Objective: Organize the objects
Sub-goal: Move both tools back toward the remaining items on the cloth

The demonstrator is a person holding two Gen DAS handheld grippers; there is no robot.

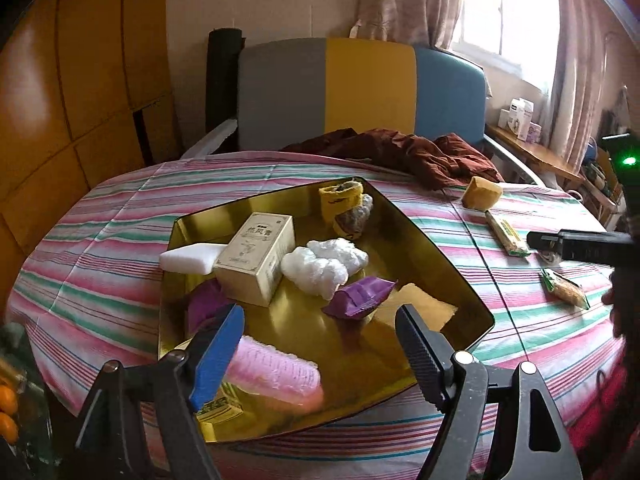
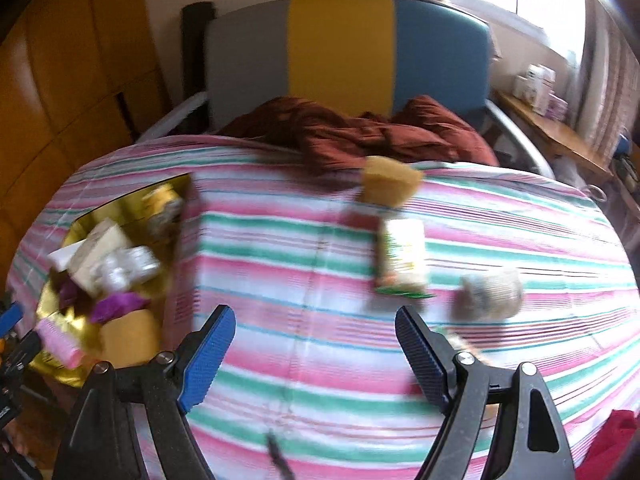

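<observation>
A gold tray [image 1: 448,280] lies on the striped cloth. It holds a cream box [image 1: 256,258], a white sponge [image 1: 188,258], white wadding [image 1: 324,262], a purple packet [image 1: 360,298], a pink roll [image 1: 276,372] and a yellow-wrapped lump [image 1: 344,208]. My left gripper [image 1: 320,344] is open and empty over the tray's near edge. My right gripper [image 2: 316,344] is open and empty above the cloth, to the right of the tray [image 2: 80,320]. A yellow sponge [image 2: 390,182], a green snack packet [image 2: 402,258] and a grey roll [image 2: 488,292] lie ahead of it, blurred.
The striped cloth [image 1: 120,208] covers a round table. A brown garment [image 1: 420,152] lies at its far edge before a grey, yellow and blue chair [image 1: 360,92]. A wooden wardrobe [image 1: 60,100] stands left, a side shelf [image 1: 532,148] with boxes right. Oranges [image 1: 8,412] show bottom left.
</observation>
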